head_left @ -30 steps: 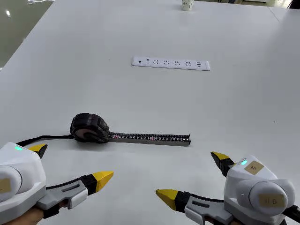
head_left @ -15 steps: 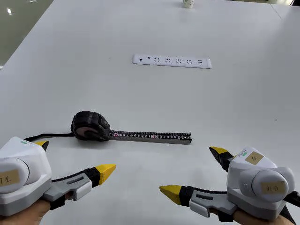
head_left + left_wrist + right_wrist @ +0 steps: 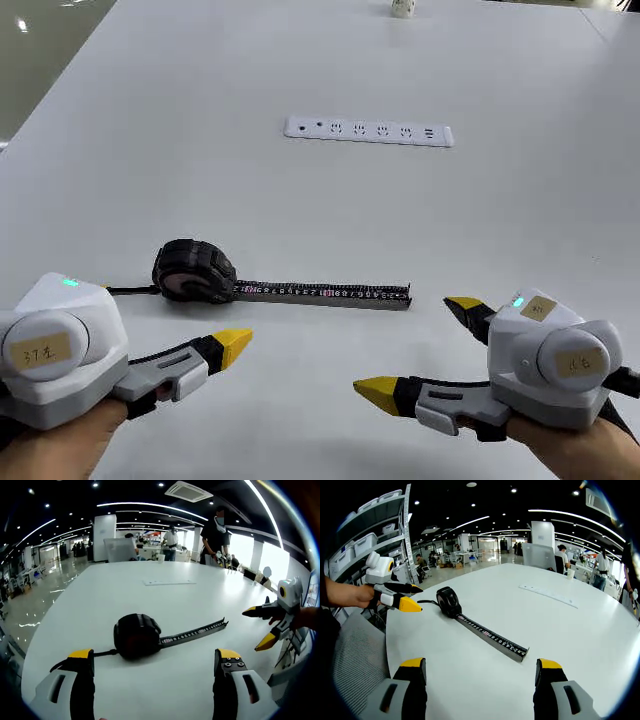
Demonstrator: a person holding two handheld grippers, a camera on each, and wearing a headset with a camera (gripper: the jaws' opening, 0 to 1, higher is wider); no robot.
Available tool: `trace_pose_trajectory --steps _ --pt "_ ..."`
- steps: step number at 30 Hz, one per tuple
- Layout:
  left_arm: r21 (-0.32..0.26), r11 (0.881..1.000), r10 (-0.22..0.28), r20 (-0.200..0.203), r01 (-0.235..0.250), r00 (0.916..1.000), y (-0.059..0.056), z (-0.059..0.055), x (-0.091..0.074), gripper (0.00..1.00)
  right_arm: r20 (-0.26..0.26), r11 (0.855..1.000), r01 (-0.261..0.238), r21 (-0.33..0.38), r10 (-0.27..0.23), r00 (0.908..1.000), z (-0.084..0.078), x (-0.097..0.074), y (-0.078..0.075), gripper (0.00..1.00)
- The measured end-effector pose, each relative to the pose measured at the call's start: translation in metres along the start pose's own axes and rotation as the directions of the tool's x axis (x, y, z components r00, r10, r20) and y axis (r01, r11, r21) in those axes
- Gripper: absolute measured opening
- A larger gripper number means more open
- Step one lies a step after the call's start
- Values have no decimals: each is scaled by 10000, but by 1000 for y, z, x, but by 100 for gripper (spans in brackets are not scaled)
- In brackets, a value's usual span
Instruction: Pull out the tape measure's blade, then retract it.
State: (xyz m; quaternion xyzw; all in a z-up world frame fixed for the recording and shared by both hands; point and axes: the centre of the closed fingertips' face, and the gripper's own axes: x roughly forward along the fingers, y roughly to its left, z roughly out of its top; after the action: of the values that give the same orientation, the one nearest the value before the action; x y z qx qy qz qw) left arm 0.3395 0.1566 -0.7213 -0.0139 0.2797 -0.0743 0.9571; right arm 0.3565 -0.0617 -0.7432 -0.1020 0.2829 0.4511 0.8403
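Pull-out looks done: tape measure (image 3: 192, 271) sits on surface (image 3: 300, 200), blade (image 3: 325, 292) out. Spread and empty: left tool (image 3: 154, 655), right tool (image 3: 420, 345). Next, probably: grip tape measure, retract blade.

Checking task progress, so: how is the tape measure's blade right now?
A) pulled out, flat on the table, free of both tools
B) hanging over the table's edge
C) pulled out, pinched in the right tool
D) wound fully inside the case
A: the blade lies stretched out from the case on the table, with the open left tool and right tool both apart from it.
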Motion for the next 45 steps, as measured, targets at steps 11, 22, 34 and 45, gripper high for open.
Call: trace_pose_trajectory --steps 11,22,34,45 --pt "-252 9993 275 -73 -277 9996 4 0 10 96 -365 9980 -405 -478 388 9986 0 9 -14 83" --pt "-339 9979 556 -152 -561 9983 12 -1 21 95 -696 9911 -811 -1057 740 9948 -1 18 -27 71" --pt "-651 9940 875 -156 -884 9960 22 6 34 87 -1259 9767 -1272 -1727 1061 9863 -2 26 -44 59" --pt "-939 9901 1020 -277 -1042 9944 24 8 45 80 -1837 9564 -1869 -2243 1469 9720 -7 36 -52 50"
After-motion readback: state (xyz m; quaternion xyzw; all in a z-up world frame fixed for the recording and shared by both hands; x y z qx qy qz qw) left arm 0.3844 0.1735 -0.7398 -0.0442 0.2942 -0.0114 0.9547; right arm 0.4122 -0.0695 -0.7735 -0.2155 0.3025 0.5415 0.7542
